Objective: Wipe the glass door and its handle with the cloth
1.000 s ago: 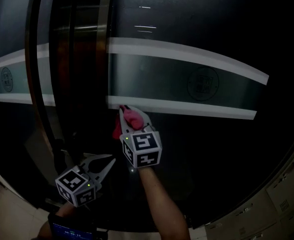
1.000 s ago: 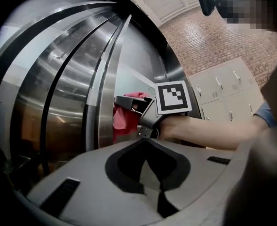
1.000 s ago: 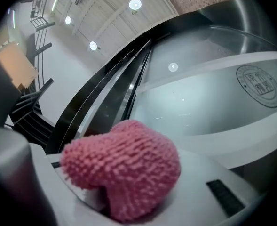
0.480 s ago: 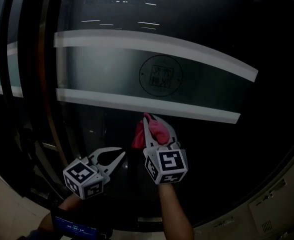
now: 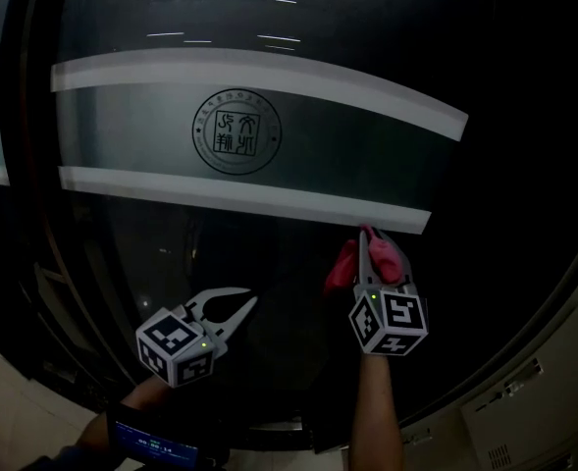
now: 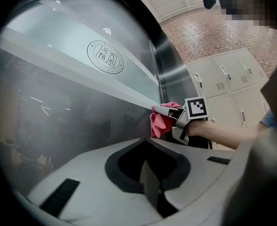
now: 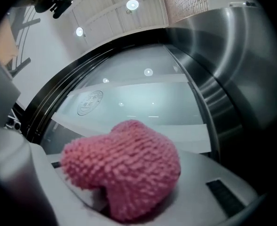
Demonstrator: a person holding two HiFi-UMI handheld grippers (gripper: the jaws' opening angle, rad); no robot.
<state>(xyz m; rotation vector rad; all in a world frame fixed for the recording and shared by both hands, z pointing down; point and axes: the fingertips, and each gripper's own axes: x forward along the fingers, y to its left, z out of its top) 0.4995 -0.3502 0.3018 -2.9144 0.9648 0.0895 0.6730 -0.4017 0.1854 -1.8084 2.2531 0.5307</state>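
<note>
**Pink cloth at the glass door's right side**

Head view: the right gripper (image 5: 369, 239), clamped on the pink cloth (image 5: 344, 265), meets the glass door (image 5: 367, 155) under the frosted band's (image 5: 151, 130) right end.
Left gripper view: the left gripper (image 6: 149, 172) has its jaws together, empty.
Right gripper view: the cloth fills the jaws.

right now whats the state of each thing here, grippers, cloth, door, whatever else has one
left gripper, shut, nothing between its jaws, held off the glass
right gripper, shut on the pink cloth
pink cloth, bunched, pressed to the glass below the lower frosted stripe's right end
glass door, dark and reflective; whether it is latched cannot be told, handle not clearly in view
lockers, doors closed
ceiling lights, on
</note>
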